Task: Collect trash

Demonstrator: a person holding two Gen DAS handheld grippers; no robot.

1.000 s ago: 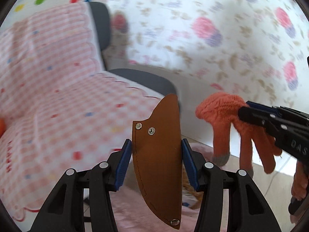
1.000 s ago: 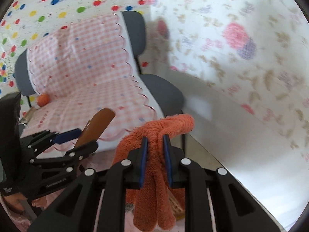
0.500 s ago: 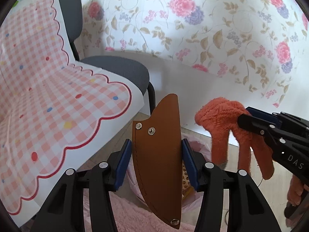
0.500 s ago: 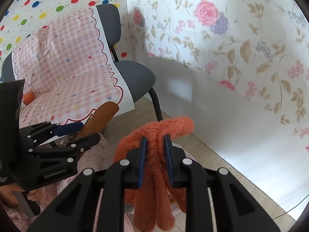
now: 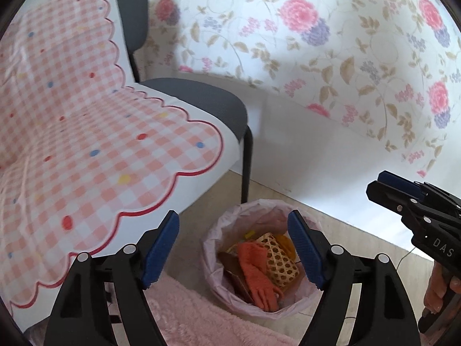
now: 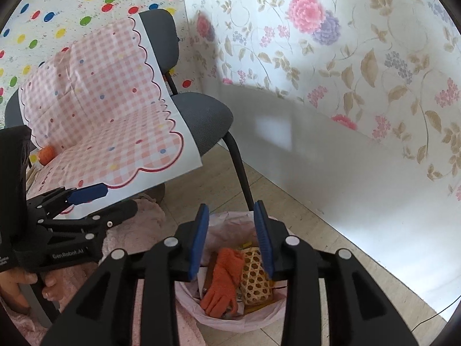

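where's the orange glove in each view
Left wrist: glove low and centre, in the bin, between the open left gripper fingers.
Right wrist: glove low and centre, in the same bin, below the open right gripper.
Shared landmark: the woven basket just right of the glove.

Two black handheld grippers with blue-padded fingers, the left gripper [image 5: 232,249] and the right gripper [image 6: 232,238], both spread and empty, hang over one pink-lined trash bin [image 6: 270,317]. Inside lie one fuzzy orange glove [image 6: 223,282], one woven bamboo basket [image 6: 255,276] and one brown leather sheath [image 5: 234,278]. One grey padded chair [image 6: 206,118] carries one pink checked cloth [image 6: 103,109] and one small orange ball [image 6: 46,154].
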